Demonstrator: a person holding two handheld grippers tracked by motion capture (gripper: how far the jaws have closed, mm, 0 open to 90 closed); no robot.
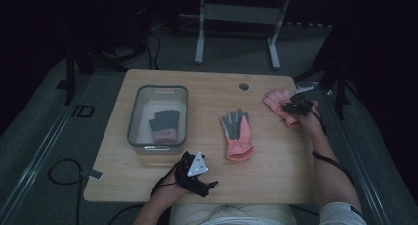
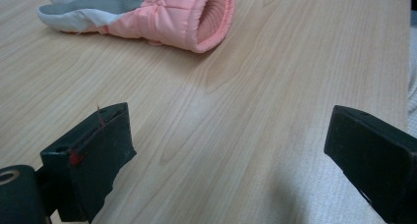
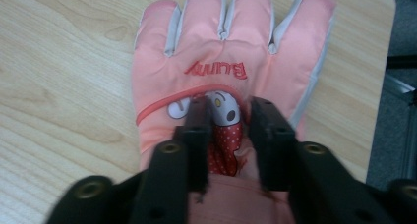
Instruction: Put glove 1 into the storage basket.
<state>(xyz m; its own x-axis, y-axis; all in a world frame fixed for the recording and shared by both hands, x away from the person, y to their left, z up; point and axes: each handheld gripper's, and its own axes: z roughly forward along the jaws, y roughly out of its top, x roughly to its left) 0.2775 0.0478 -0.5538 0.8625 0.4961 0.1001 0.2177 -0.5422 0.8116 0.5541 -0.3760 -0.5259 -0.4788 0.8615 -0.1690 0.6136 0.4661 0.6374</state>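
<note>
A pink glove (image 1: 277, 101) (image 3: 226, 47) lies back up at the table's right edge, printed with a word and a cartoon bunny. My right gripper (image 1: 297, 106) (image 3: 230, 111) comes down on its back, jaws close together and pinching a fold of fabric by the bunny. A second glove (image 1: 237, 133) (image 2: 162, 13), grey palm up with a pink cuff, lies at the table's middle. My left gripper (image 1: 199, 178) (image 2: 236, 130) rests near the front edge, open and holding nothing, its jaws pointing toward that glove's cuff.
A clear plastic bin (image 1: 135, 121) stands at the left of the wooden table (image 1: 276, 175) and holds a dark grey glove (image 1: 164, 126). A round cable hole (image 1: 244, 86) is near the far edge. Table legs and cables lie beyond on the floor.
</note>
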